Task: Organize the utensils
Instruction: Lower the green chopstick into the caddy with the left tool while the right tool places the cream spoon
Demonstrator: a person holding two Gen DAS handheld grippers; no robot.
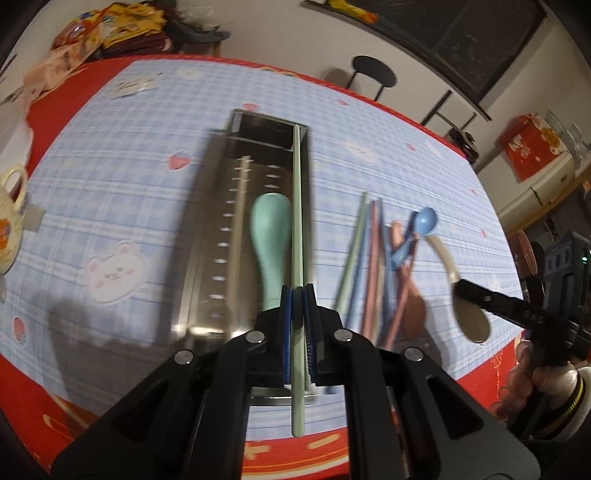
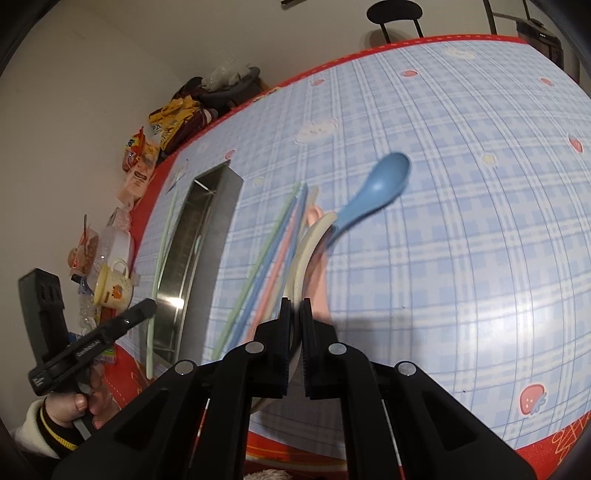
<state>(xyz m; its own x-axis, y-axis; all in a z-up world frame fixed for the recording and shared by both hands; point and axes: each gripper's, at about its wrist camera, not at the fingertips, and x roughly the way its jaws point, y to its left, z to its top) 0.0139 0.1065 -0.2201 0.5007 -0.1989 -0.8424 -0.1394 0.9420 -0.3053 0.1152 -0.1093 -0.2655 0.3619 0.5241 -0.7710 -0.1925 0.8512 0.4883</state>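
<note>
A steel utensil tray (image 1: 218, 236) lies on the blue checked tablecloth, with a mint green spoon (image 1: 269, 240) inside. My left gripper (image 1: 298, 295) is shut on a pale green chopstick (image 1: 297, 206) that lies along the tray's right side. To the right lies a pile of coloured chopsticks (image 1: 369, 266), a blue spoon (image 1: 417, 232) and a pink spoon (image 1: 410, 299). My right gripper (image 2: 294, 308) is shut on a cream spoon (image 2: 306, 243), lifted just above the pile; that spoon shows in the left view (image 1: 469, 314). The blue spoon (image 2: 373, 192) rests across the pile.
A cream mug (image 1: 9, 221) stands at the table's left edge, with snack bags (image 1: 110, 26) at the far left corner. A black stool (image 1: 373, 74) stands beyond the table. Red boxes (image 1: 532, 144) sit on a cabinet at right.
</note>
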